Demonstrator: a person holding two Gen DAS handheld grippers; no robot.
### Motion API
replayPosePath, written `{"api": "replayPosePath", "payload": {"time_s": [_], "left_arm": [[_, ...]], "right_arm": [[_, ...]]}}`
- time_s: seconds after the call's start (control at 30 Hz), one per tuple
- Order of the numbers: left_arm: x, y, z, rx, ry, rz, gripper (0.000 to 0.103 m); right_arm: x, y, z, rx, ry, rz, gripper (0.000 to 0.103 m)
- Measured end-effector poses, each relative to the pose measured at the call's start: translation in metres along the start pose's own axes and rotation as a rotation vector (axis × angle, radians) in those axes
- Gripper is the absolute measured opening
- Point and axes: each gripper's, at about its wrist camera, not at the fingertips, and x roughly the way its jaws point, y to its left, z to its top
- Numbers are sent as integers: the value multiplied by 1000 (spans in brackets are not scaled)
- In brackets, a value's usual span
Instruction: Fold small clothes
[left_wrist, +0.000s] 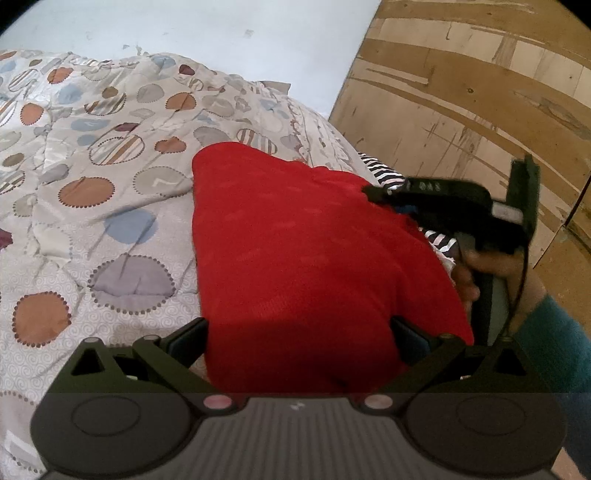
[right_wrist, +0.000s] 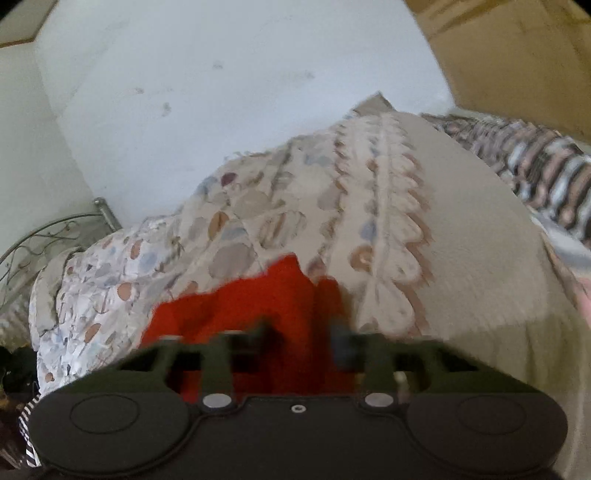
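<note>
A red knitted garment (left_wrist: 295, 240) lies folded on a patterned quilt (left_wrist: 92, 184). In the left wrist view its near end runs between the wide-spread fingers of my left gripper (left_wrist: 299, 339), which stands open; the cloth drapes over the right finger. My right gripper (left_wrist: 373, 192) reaches in from the right, its tip at the garment's far right edge. The right wrist view is blurred. There the right gripper (right_wrist: 304, 338) has its jaws drawn close, pinching a raised fold of the red garment (right_wrist: 229, 317).
A black-and-white striped cloth (left_wrist: 384, 173) pokes out beside the garment. A hand (left_wrist: 476, 266) with a teal sleeve (left_wrist: 554, 350) holds the right gripper. A wooden panel (left_wrist: 461, 92) stands at the right, a white wall (left_wrist: 184, 26) behind. A metal bed frame (right_wrist: 55, 229) shows at the left.
</note>
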Motion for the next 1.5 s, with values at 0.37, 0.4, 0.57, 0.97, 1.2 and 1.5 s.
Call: {"api": "replayPosePath", "payload": {"time_s": [0.37, 0.4, 0.57, 0.97, 1.2, 1.5], "left_arm": [[1, 1, 1, 1, -4, -2, 103], [1, 0, 0, 1, -4, -2, 103], [1, 1, -1, -1, -12, -2, 103], [-12, 29, 12, -180, -51, -142, 102], [-7, 15, 20, -164, -74, -73, 103], [1, 0, 14, -34, -43, -2, 103]], "right_arm": [[-5, -26, -1, 147, 0, 19, 72], [-8, -31, -5, 199, -3, 56, 76], [-13, -44, -23, 326, 27, 170, 92], [-14, -18, -53, 92, -32, 48, 76], [-14, -22, -55, 109, -39, 59, 76], [-12, -25, -55, 117, -40, 63, 78]]}}
